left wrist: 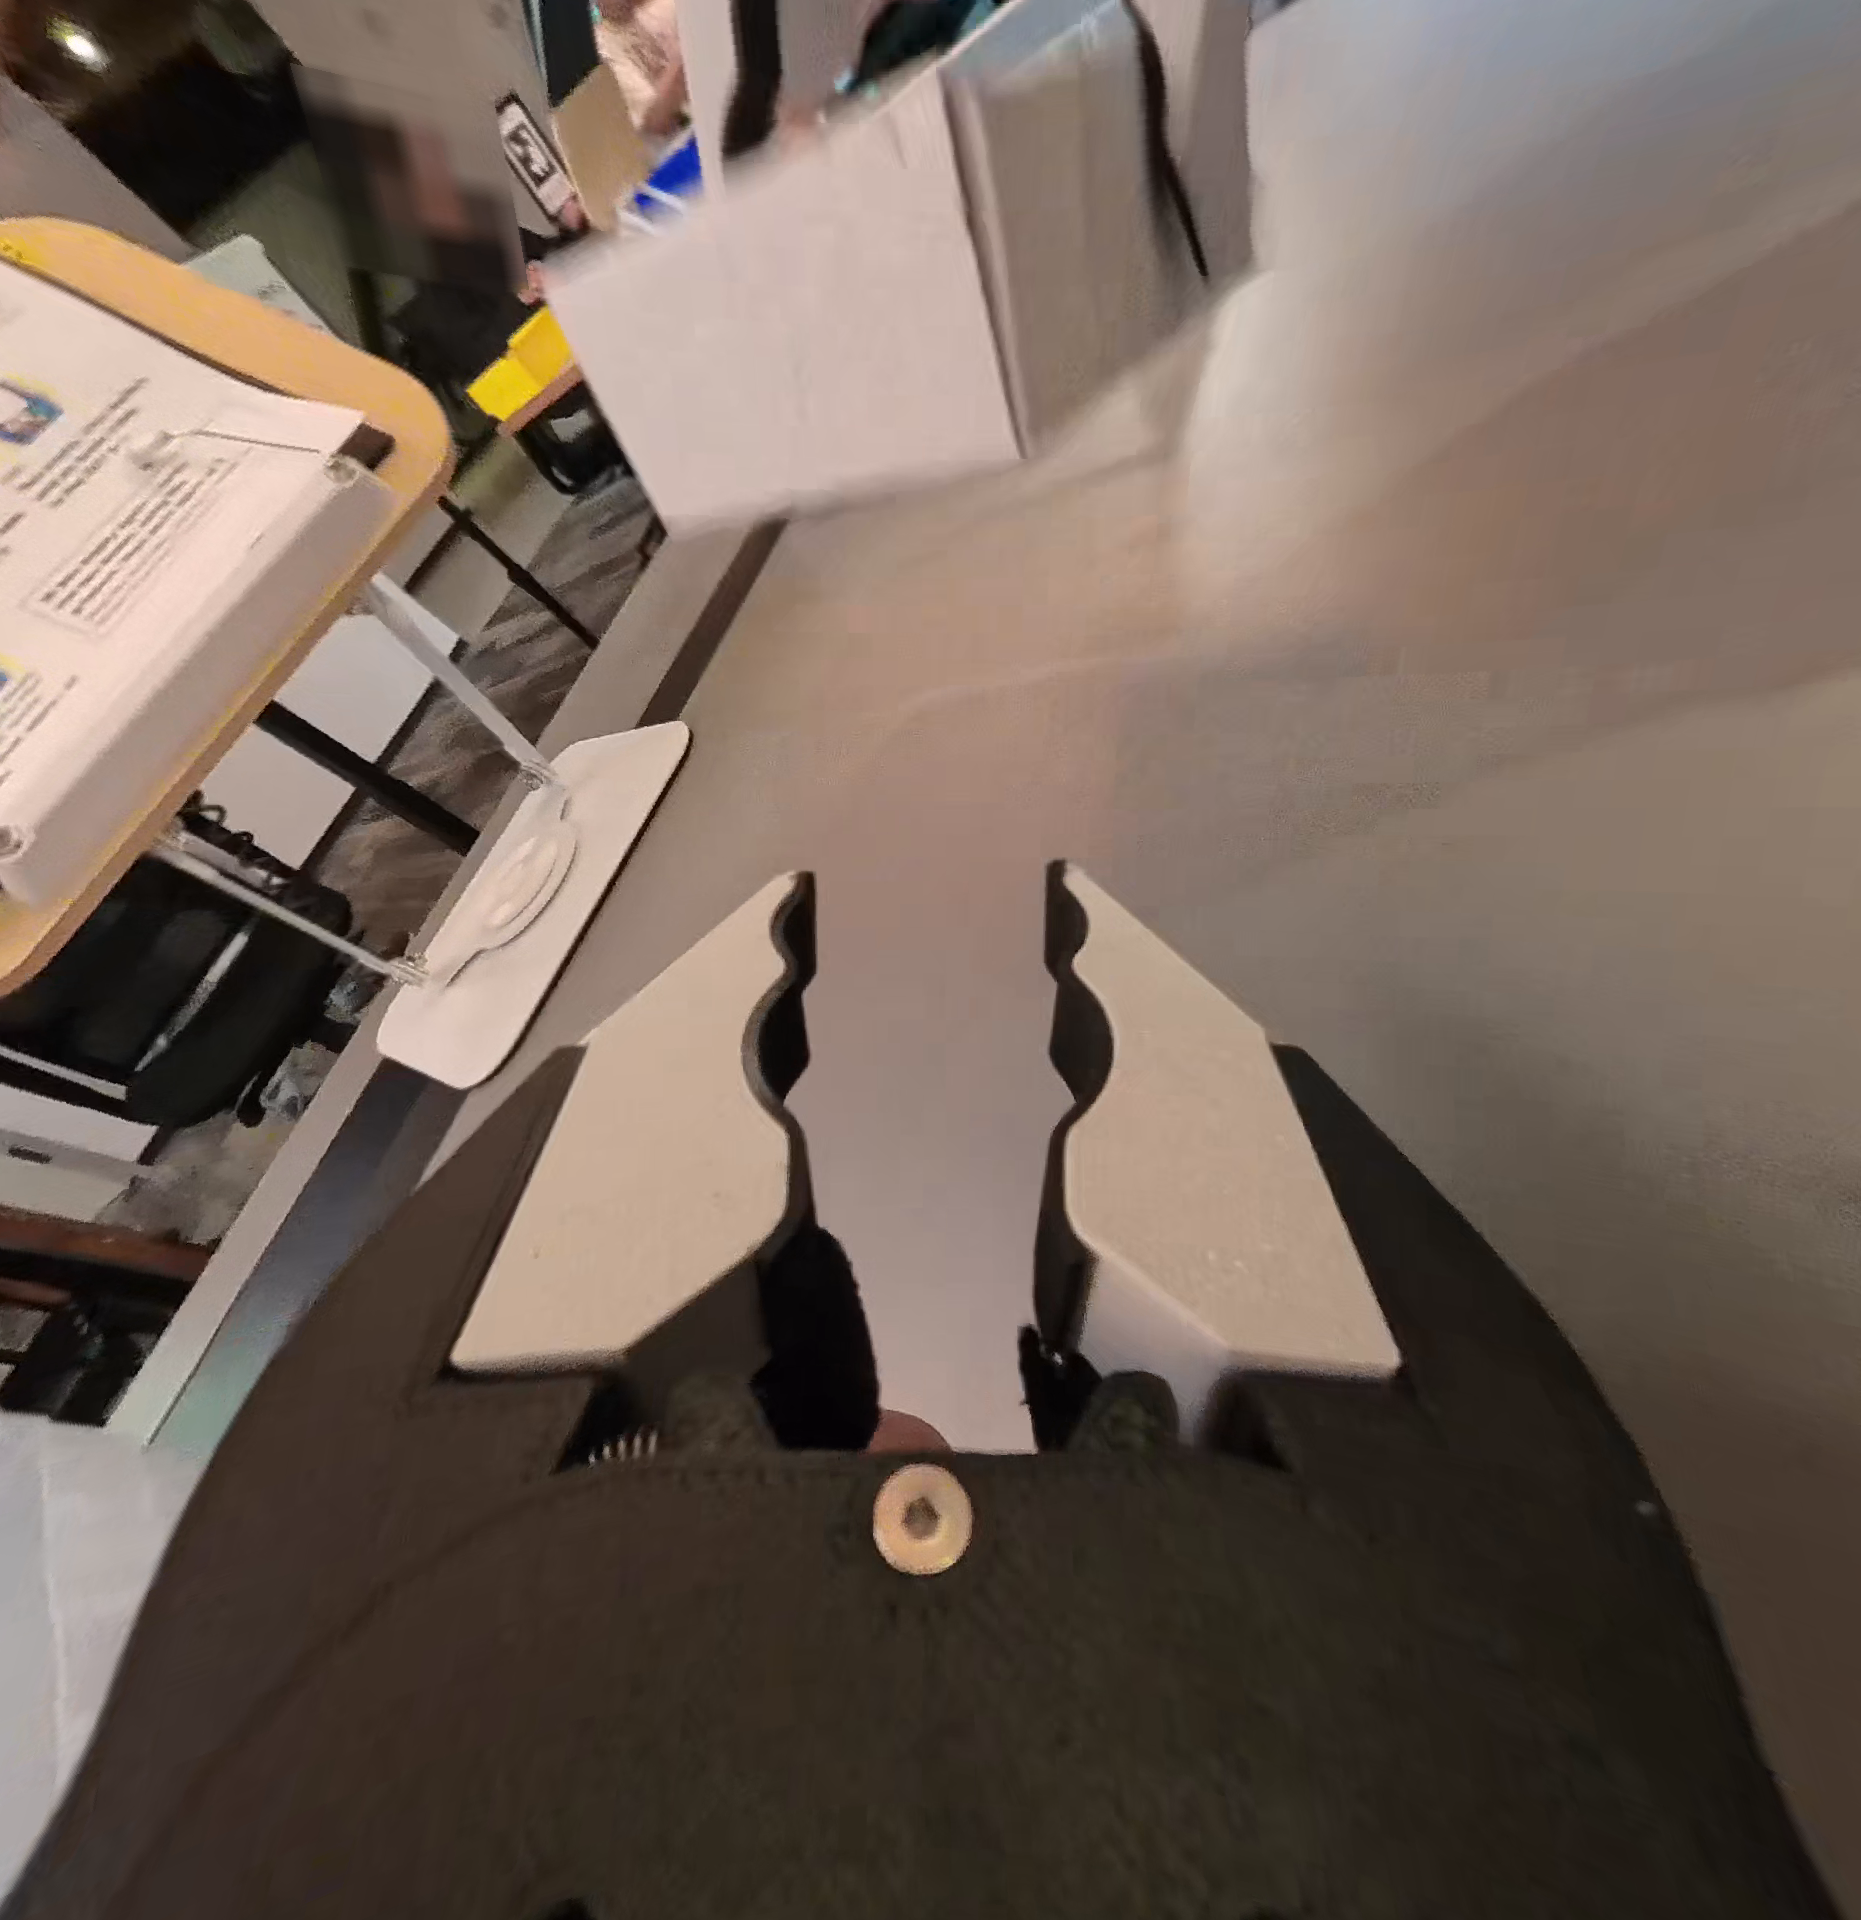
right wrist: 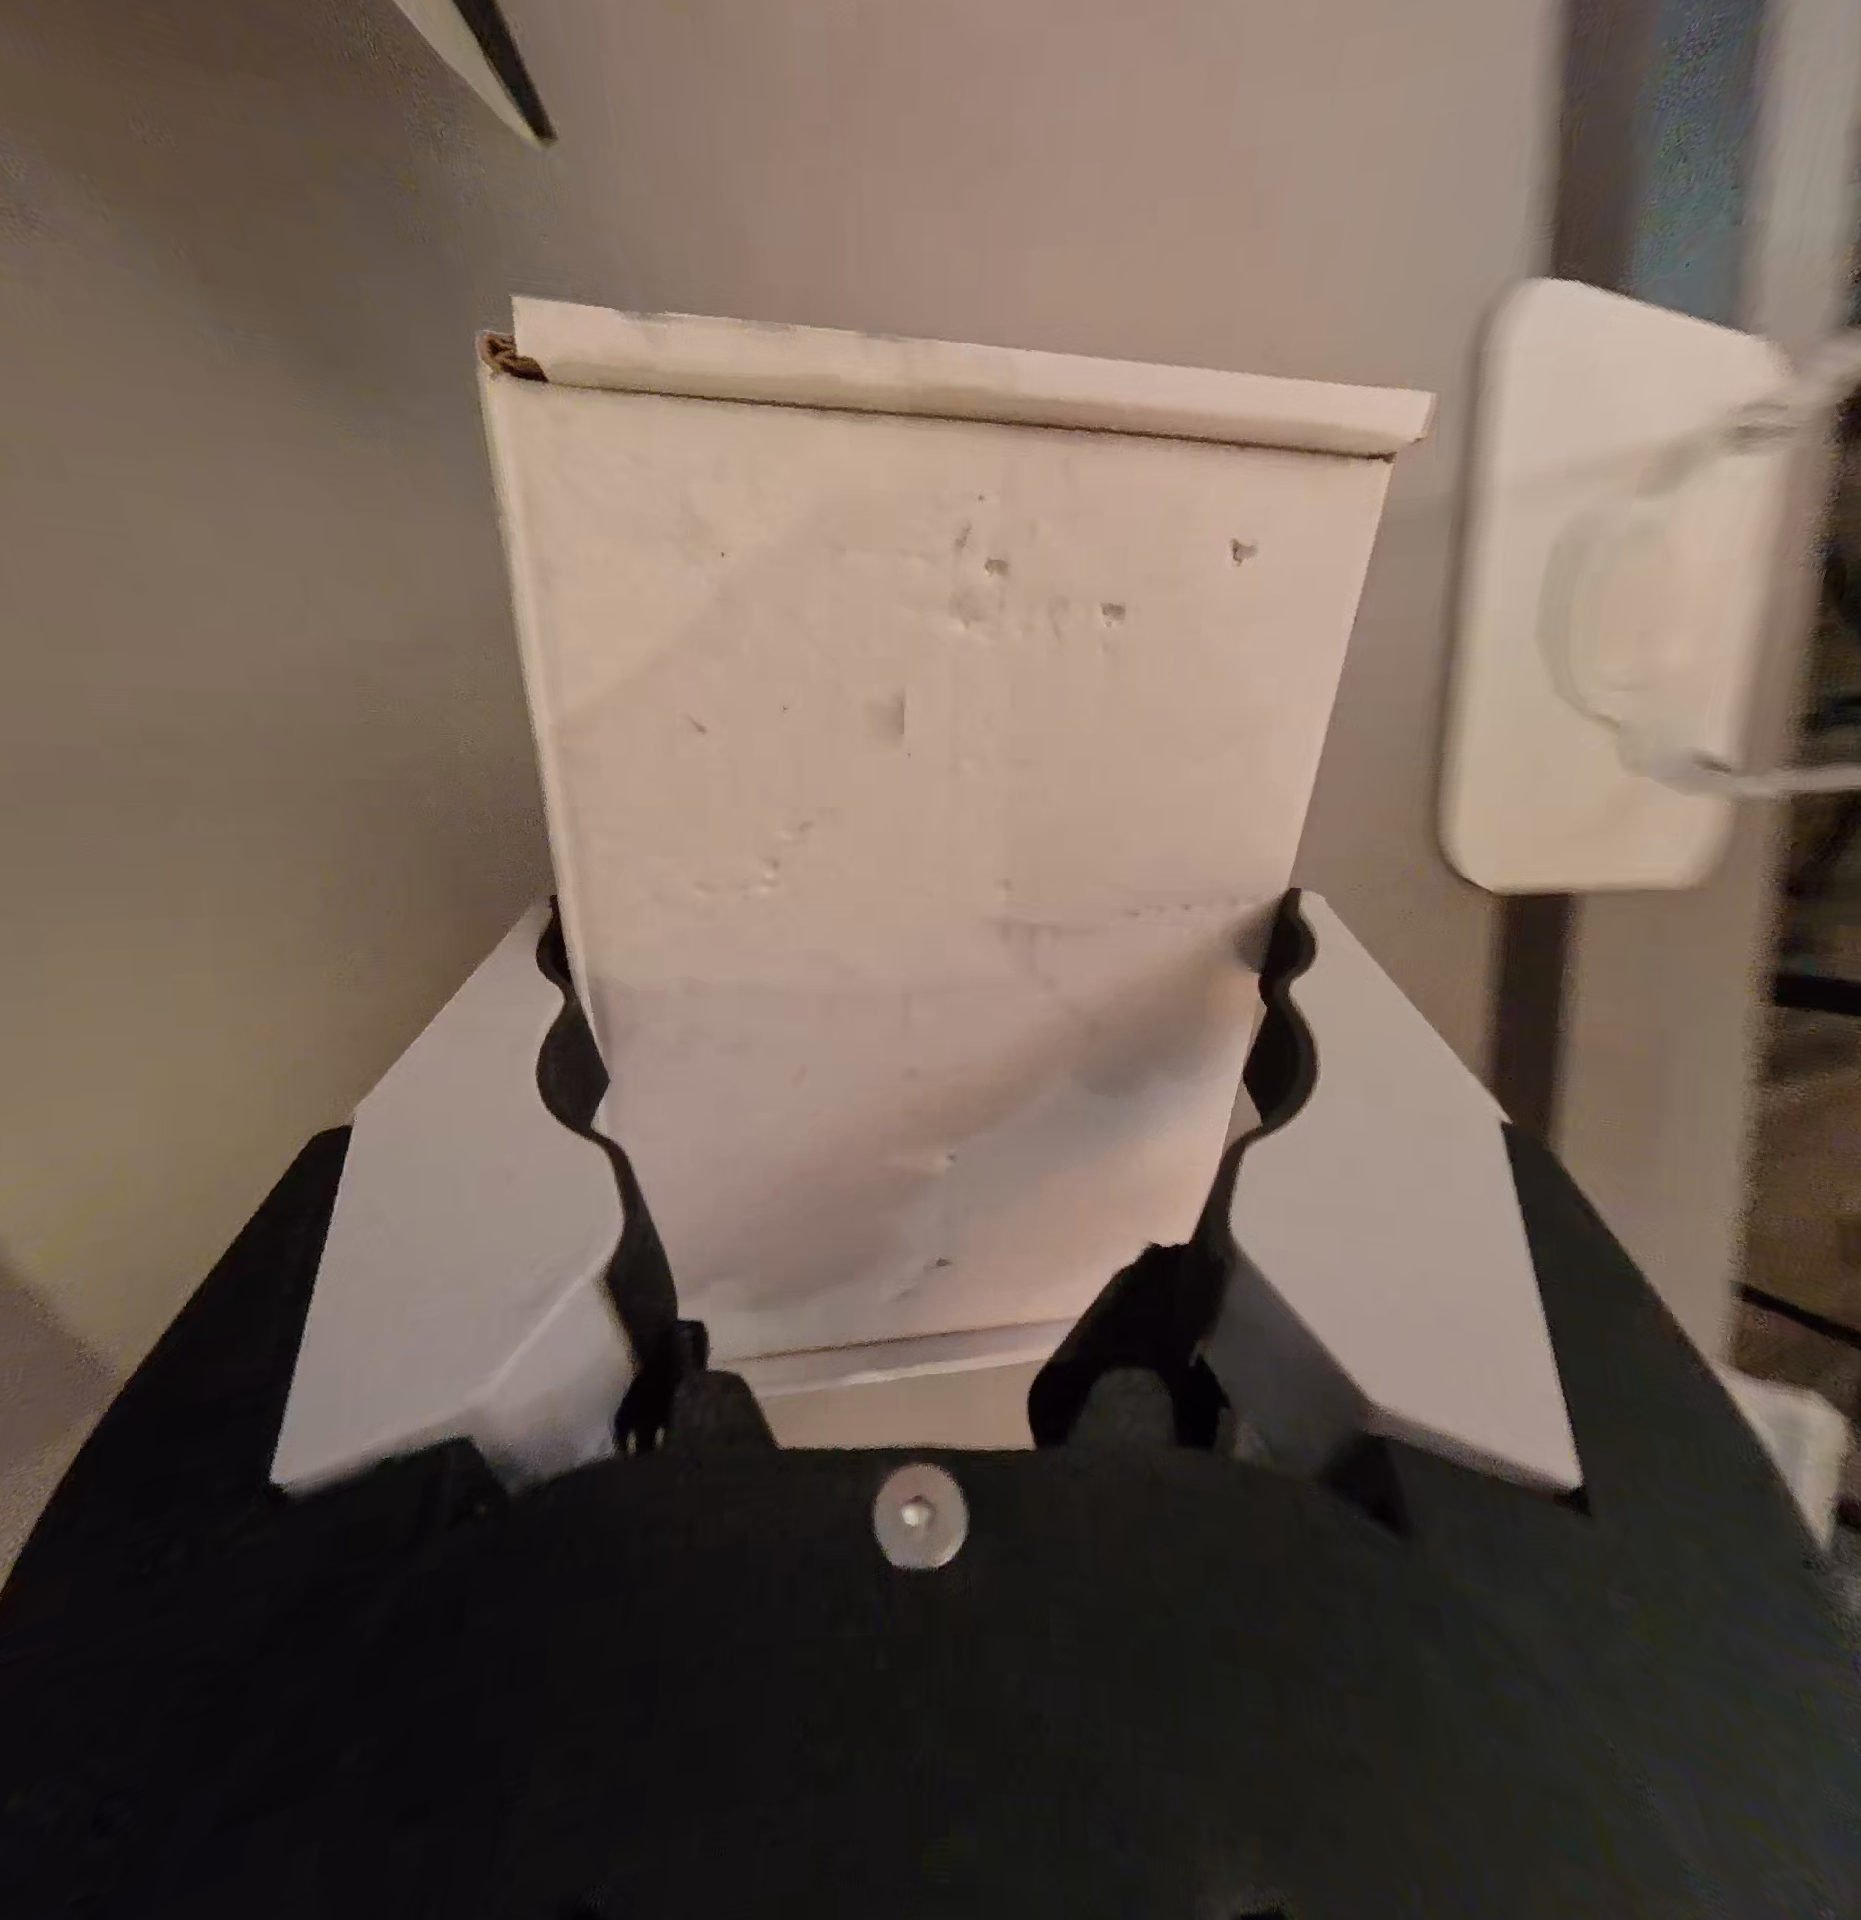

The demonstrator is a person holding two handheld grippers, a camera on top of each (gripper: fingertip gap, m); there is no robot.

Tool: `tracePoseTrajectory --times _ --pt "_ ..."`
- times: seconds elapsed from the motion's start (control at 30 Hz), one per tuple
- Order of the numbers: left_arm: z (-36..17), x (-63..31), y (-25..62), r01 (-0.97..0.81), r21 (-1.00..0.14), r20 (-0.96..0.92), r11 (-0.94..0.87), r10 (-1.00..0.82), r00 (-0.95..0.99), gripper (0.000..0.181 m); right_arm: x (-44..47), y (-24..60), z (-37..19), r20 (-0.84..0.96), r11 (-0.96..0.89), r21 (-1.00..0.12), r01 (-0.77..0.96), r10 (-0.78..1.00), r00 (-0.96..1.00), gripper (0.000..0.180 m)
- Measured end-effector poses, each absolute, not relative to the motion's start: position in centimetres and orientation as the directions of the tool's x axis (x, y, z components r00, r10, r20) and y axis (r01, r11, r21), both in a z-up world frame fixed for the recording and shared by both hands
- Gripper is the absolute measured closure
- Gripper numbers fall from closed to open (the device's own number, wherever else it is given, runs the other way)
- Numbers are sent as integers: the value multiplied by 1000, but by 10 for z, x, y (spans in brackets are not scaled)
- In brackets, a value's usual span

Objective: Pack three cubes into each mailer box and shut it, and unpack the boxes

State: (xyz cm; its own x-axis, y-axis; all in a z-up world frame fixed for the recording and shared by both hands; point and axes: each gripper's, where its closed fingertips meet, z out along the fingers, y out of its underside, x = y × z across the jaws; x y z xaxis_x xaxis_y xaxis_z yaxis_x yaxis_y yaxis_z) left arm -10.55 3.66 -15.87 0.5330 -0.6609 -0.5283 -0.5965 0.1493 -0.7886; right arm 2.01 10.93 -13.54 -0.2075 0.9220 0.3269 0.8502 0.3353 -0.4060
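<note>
Underneath everything, the grey table [left wrist: 1321, 831] fills both views. Next in size, a shut white mailer box [right wrist: 926, 790], dented on its face, sits clamped between the right gripper [right wrist: 921, 914] fingers; its contents are hidden. Blurred white boxes [left wrist: 801, 343] stand at the table's far edge. Smaller, the left gripper [left wrist: 928, 894] hovers level over bare table, fingers parted, holding nothing.

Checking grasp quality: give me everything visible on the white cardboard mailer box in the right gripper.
The white cardboard mailer box is shut, its lid flap edge folded along the far end, brown corrugate showing at one corner. Its broad top face is matte, dented and scuffed. It sits lengthwise between the right gripper fingers, which clamp its two side walls, above the grey table.
</note>
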Motion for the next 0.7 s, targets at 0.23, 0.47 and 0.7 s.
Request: tracePoseTrajectory --times 0.23,0.47,0.7 --pt "-190 -114 51 -621 -782 -476 42 -683 554 178 176 235 -60 544 222 -105 969 829 -131 52" --pt "-210 -121 69 -658 -753 -475 -23 -672 567 176 279 306 -92 480 147 143 979 854 -198 52" --pt "-214 -120 76 -677 -735 -495 -24 -665 560 176 288 317 -180 290 266 305 914 889 -355 52"
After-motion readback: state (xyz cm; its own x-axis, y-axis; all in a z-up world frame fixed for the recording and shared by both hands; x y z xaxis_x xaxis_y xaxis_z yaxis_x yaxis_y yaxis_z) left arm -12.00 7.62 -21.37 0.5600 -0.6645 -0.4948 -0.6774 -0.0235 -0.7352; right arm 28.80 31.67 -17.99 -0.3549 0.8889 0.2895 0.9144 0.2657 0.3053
